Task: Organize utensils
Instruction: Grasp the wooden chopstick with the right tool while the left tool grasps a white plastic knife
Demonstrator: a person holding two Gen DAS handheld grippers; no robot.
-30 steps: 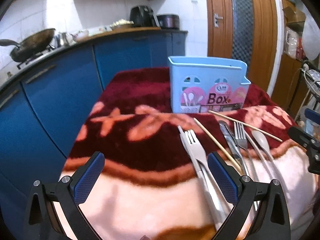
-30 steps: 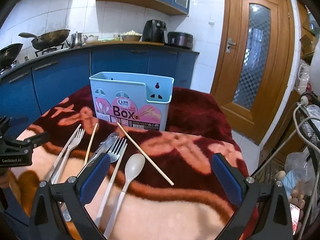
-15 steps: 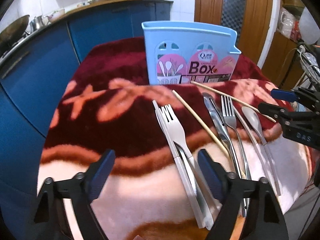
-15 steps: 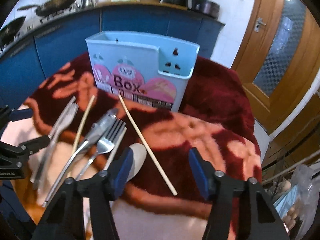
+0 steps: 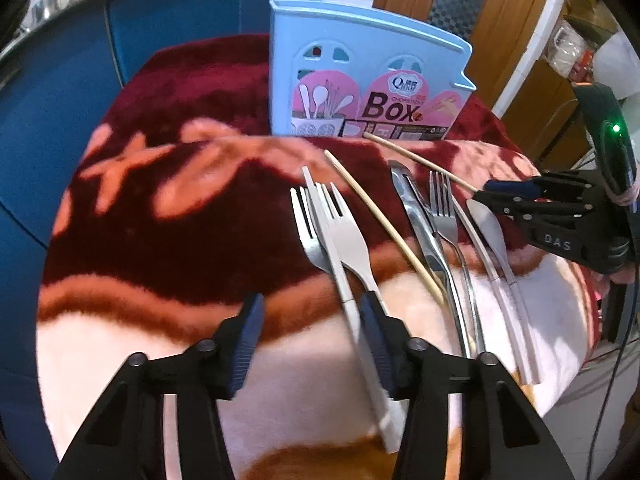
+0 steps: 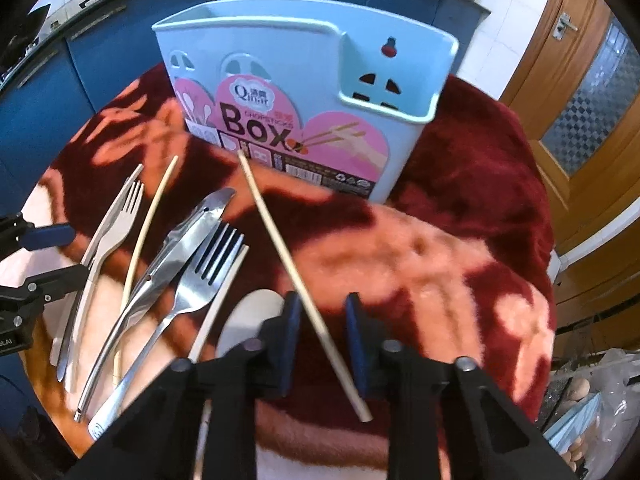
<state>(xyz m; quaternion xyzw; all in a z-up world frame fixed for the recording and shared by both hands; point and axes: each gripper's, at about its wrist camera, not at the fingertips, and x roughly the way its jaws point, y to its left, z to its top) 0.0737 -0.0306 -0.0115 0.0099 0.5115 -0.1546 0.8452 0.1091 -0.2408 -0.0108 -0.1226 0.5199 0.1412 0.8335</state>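
At the bottom of the right wrist view we see the right gripper point(image 6: 320, 340) with its jaws narrowed around a wooden chopstick point(image 6: 296, 276), one blue pad on either side of the stick with a sliver of gap showing, so it has not closed on it; the stick runs from lower centre up to the foot of the light blue utensil box point(image 6: 312, 92), which stands upright in the upper centre on the red and pink blanket point(image 6: 460, 248). In the left wrist view the left gripper point(image 5: 312, 340) sits at the bottom centre, jaws partly apart and holding nothing, its right-hand pad touching or just over the handle of a pale fork point(image 5: 348, 240) (we cannot tell which). A second chopstick point(image 5: 384, 224) lies diagonally at centre, and to its right lie a steel knife point(image 5: 420, 216), a steel fork point(image 5: 444, 212) and a pale spoon point(image 5: 488, 228), all side by side on the blanket.
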